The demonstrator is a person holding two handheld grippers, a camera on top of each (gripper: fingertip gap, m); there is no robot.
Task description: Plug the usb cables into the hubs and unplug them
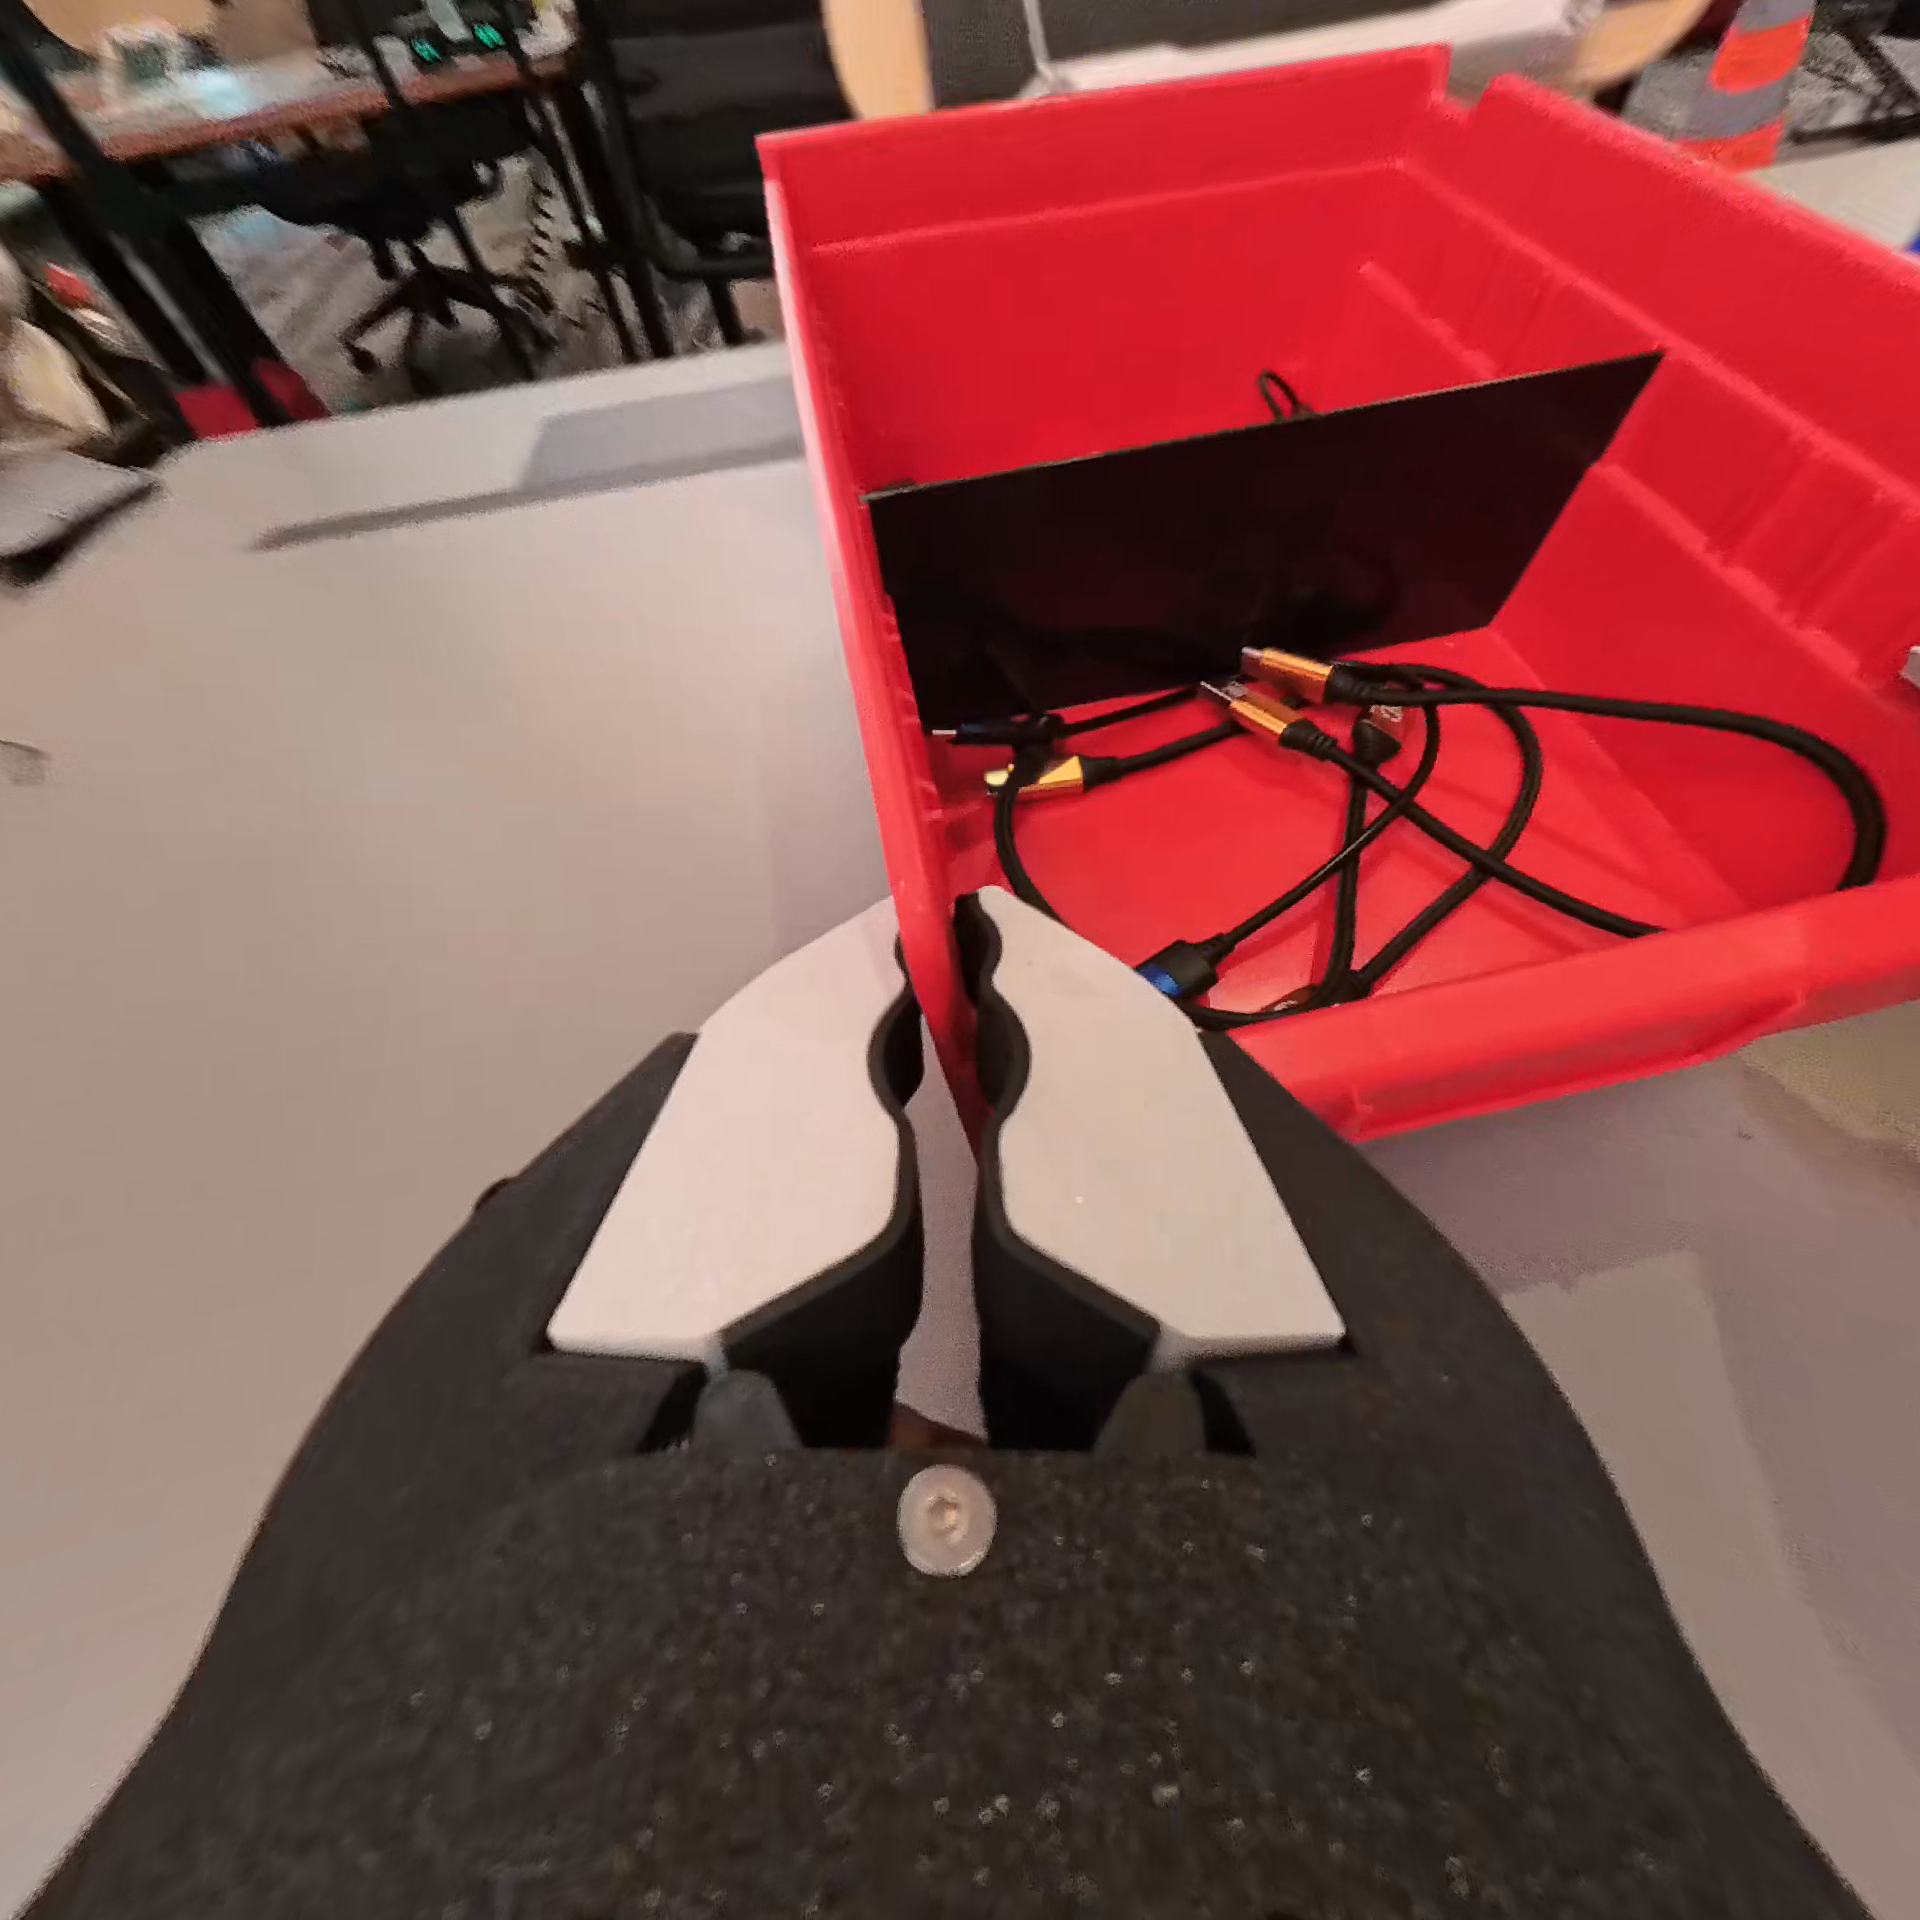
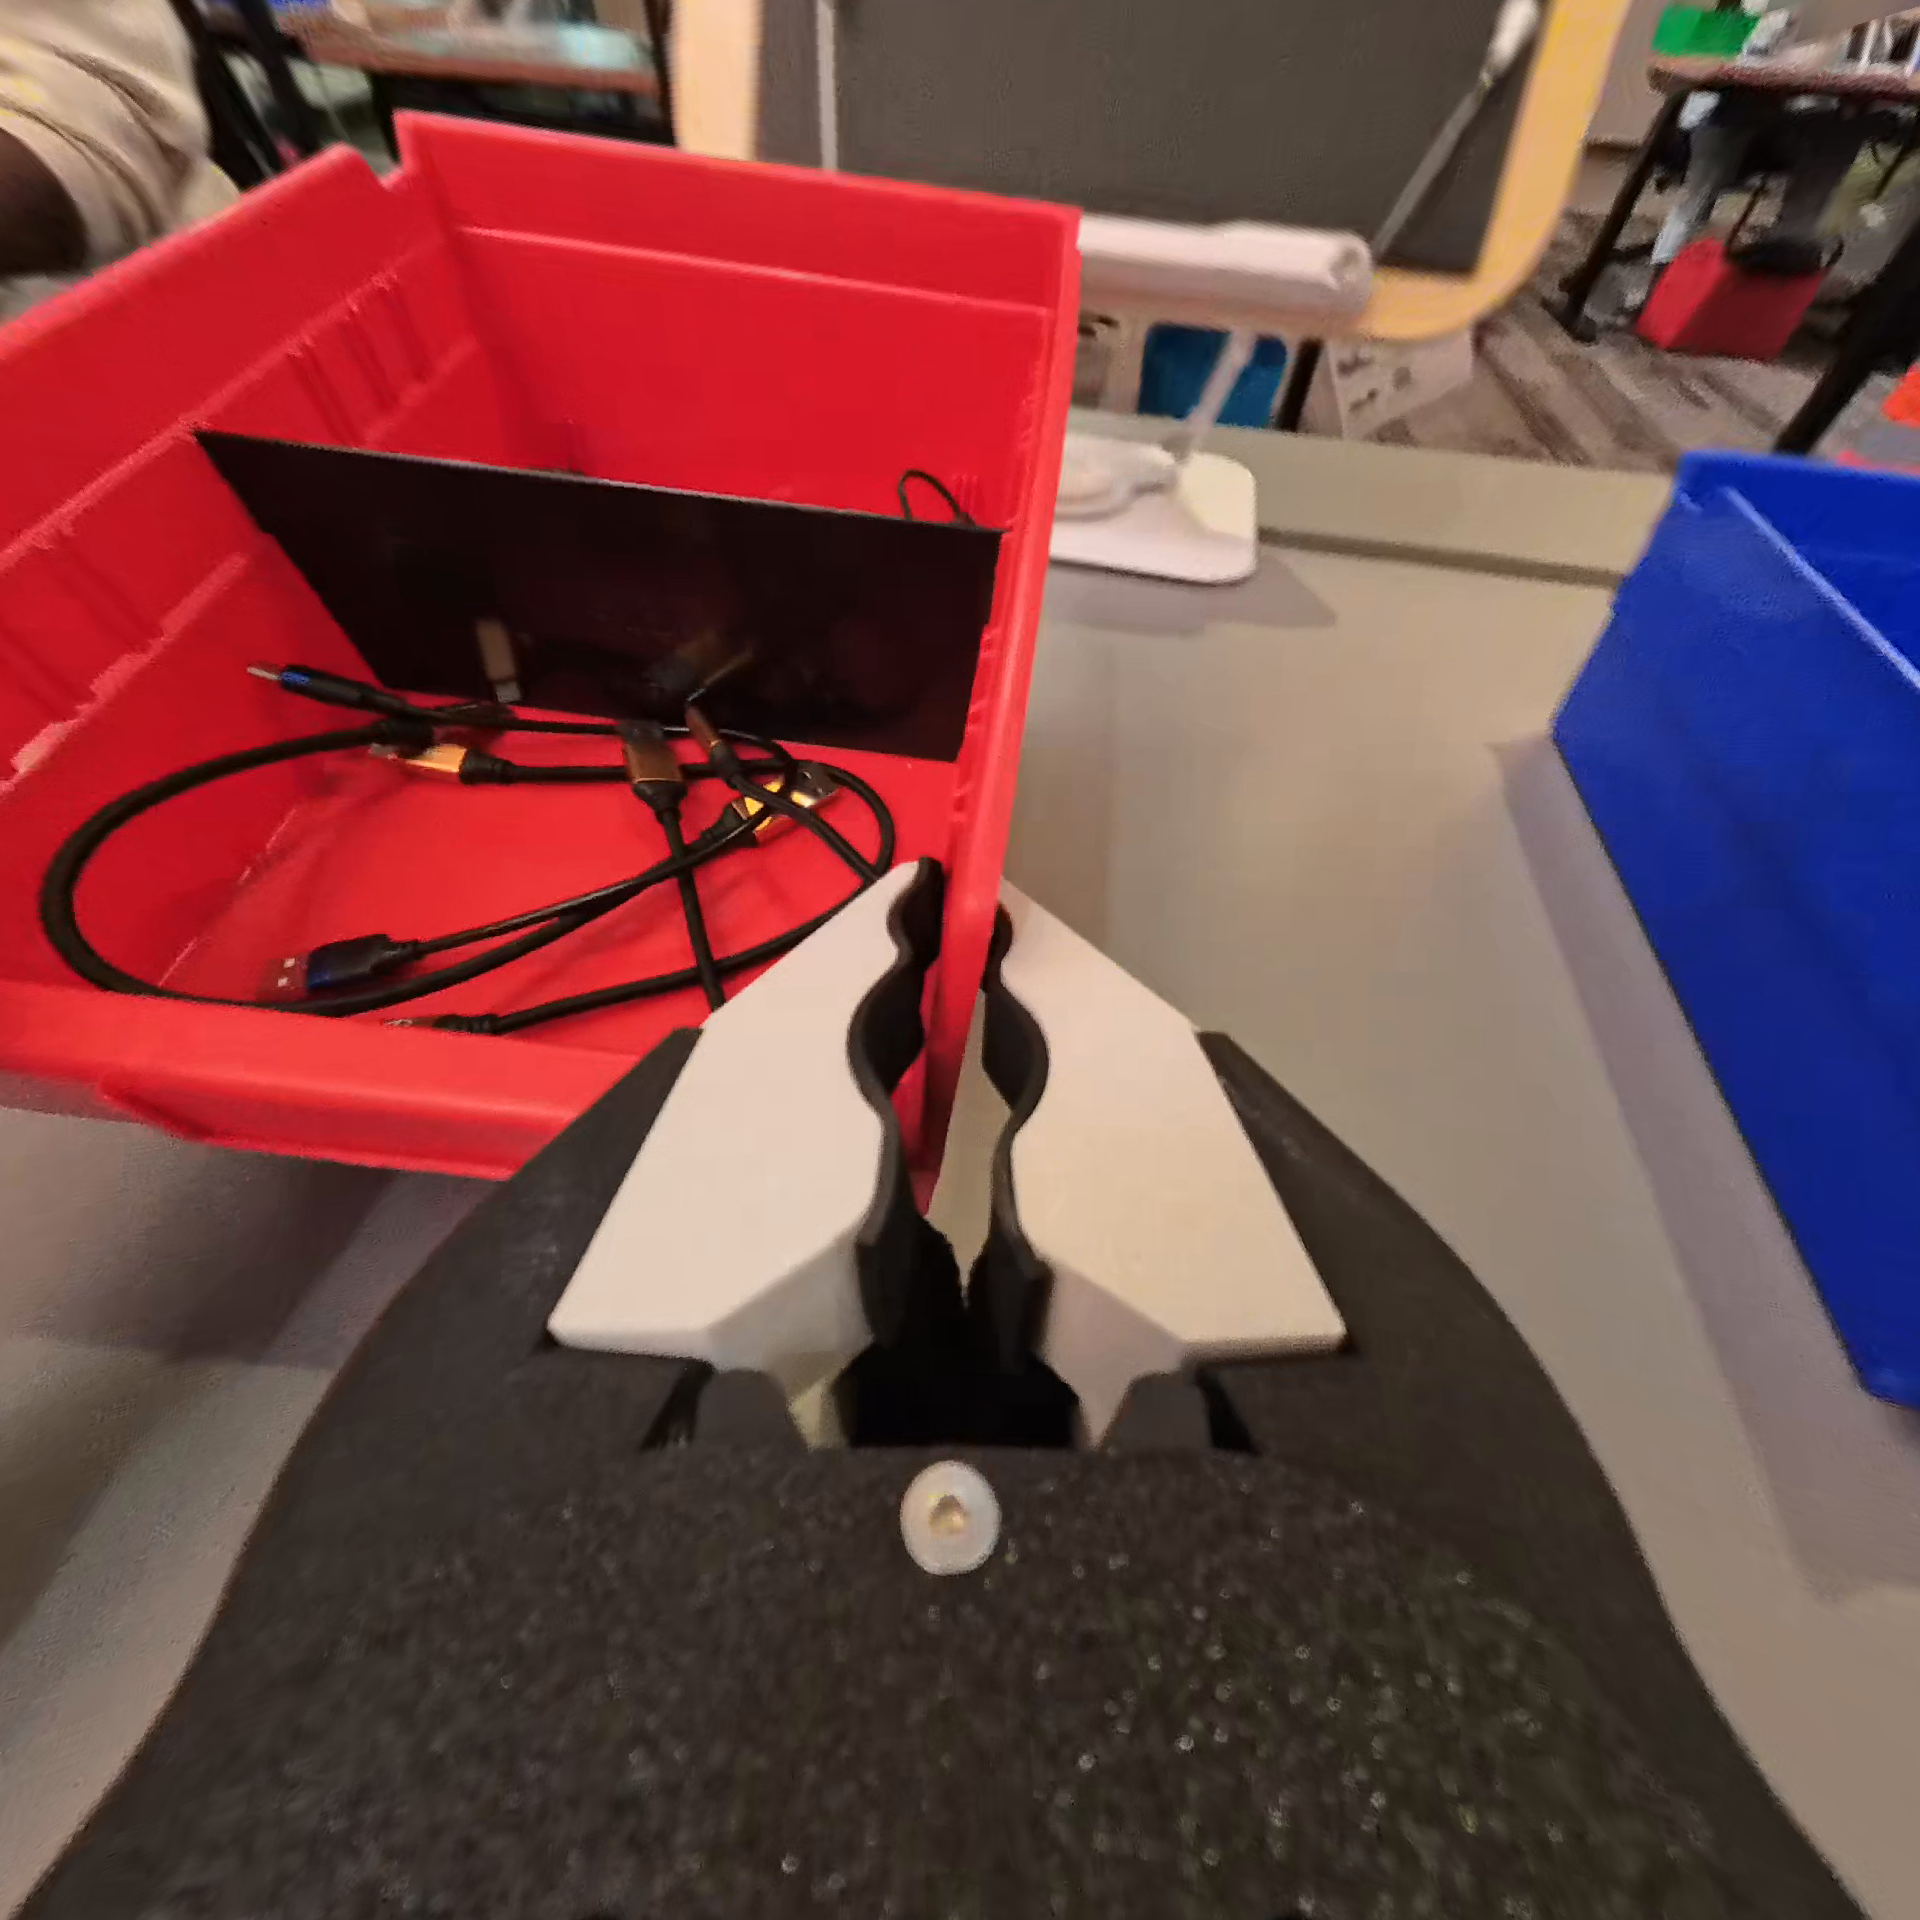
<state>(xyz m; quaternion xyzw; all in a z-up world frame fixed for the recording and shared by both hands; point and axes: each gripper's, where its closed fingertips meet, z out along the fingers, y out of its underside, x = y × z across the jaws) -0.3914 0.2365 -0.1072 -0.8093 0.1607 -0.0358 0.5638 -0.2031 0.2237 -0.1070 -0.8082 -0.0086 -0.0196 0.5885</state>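
A red bin (image 1: 1558,1029) sits on a grey table and also shows in the right wrist view (image 2: 312,1091). Several black USB cables (image 1: 1475,821) with gold and blue plugs lie tangled in its near compartment; they also show in the right wrist view (image 2: 644,821). My left gripper (image 1: 940,935) is shut on the bin's left side wall near its front corner. My right gripper (image 2: 961,914) is shut on the bin's right side wall near its front corner. No hub shows in either view.
A black divider panel (image 1: 1247,540) stands across the bin, also in the right wrist view (image 2: 623,582); a thin cable loop pokes up behind it. A blue bin (image 2: 1787,831) stands on the table to the right. A white lamp base (image 2: 1174,520) sits behind. Chairs and desks lie beyond. The left gripper's tips are roughly 20 centimeters from the right gripper's.
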